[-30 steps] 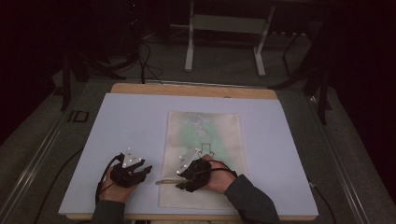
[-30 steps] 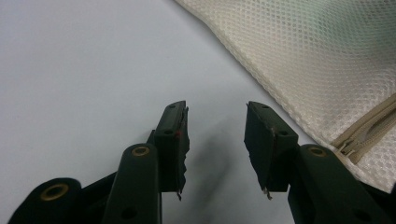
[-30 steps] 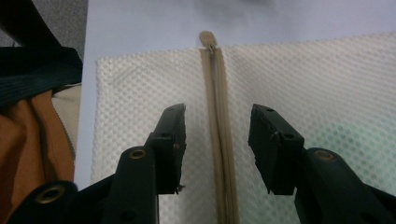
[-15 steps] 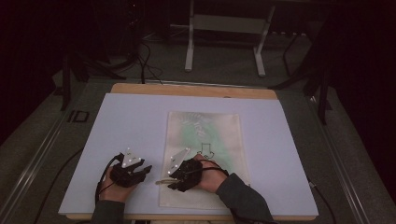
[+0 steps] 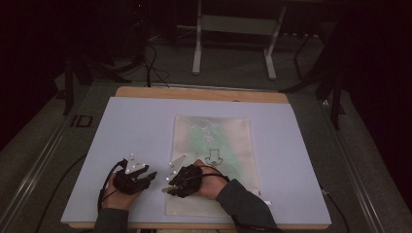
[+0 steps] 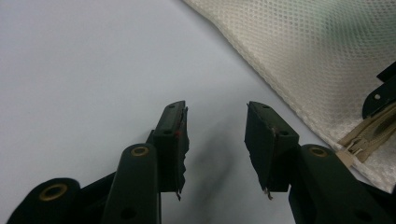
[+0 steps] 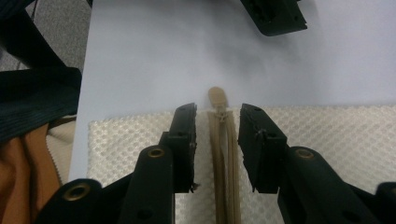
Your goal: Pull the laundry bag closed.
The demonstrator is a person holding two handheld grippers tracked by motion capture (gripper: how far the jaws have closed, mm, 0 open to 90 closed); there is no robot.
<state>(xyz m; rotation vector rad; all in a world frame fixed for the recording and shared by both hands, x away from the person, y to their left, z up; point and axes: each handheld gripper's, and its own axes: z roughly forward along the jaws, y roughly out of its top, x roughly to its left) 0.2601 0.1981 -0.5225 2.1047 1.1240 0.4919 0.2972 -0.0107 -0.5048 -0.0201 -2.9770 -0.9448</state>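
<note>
A cream mesh bag (image 5: 214, 145) with something green inside lies flat on the pale mat (image 5: 121, 131). Its tan zipper (image 7: 224, 154) runs along the near left edge and ends in a small tab (image 7: 217, 97). My right gripper (image 5: 171, 187) rests on that corner; its jaws (image 7: 218, 114) straddle the zipper with a small gap on each side and have just been closing. My left gripper (image 5: 148, 175) lies on the bare mat just left of the bag, open (image 6: 215, 140) with nothing between its fingers. The bag's mesh (image 6: 317, 51) and zipper (image 6: 369, 135) lie ahead of it.
The mat covers a wooden table (image 5: 194, 93). Beyond its far edge stand a metal frame's legs (image 5: 197, 43) and cables on the dark floor. A dark sleeve (image 7: 32, 98) and orange cloth (image 7: 23, 182) lie at the near edge.
My right gripper has slid left along the bag's near part to its left corner, and its jaws have narrowed around the zipper. The left gripper has stayed where it was.
</note>
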